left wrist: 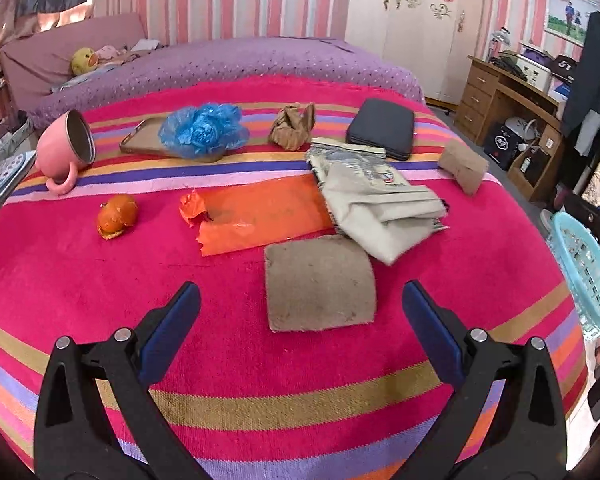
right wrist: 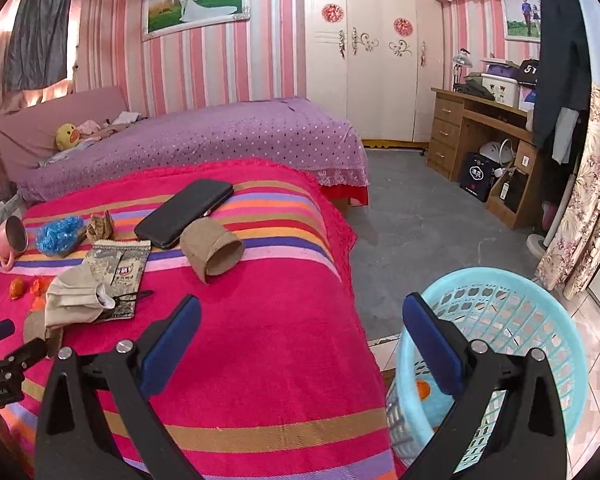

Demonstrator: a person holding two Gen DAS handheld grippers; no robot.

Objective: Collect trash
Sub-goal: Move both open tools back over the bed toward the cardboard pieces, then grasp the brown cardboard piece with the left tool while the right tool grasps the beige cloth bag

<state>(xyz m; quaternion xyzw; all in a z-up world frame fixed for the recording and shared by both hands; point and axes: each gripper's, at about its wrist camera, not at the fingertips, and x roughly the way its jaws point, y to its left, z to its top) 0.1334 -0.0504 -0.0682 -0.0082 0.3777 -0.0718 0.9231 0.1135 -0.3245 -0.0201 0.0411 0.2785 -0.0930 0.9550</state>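
Trash lies scattered over the striped blanket (left wrist: 80, 292), nearly all of it uncollected. Just ahead of the left gripper (left wrist: 300, 304), between its spread, empty fingers (left wrist: 180, 312) and a little toward the right one, sits a flattened brown pad (left wrist: 320, 284). Beyond it an orange wrapper (left wrist: 260, 216) lies flat, and farther off to the left of the fingers an orange peel (left wrist: 116, 216). Farther ahead sit a blue bag (left wrist: 204, 130) and a crumpled brown paper (left wrist: 294, 126), and far right of the fingers a brown roll (left wrist: 462, 166).

The basket (right wrist: 540, 304) stands on the floor off the bed's edge, right under the right finger of the right gripper (right wrist: 302, 332). That gripper is wide open too and holds nothing. One small orange scrap (right wrist: 423, 389) shows at the basket's bottom (peel, I'd guess, though it is too small to be sure); nothing else shows inside.

So I'd judge the job barely begun: one piece in, six or so out. Some things on the blanket look like keepers rather than rubbish: the pink mug (left wrist: 64, 148), the phone case (left wrist: 140, 140) under the blue bag, the black case (left wrist: 382, 128) and the folded cloth (left wrist: 376, 208). The brown pad looks the likeliest next pick, being nearest the left fingers.
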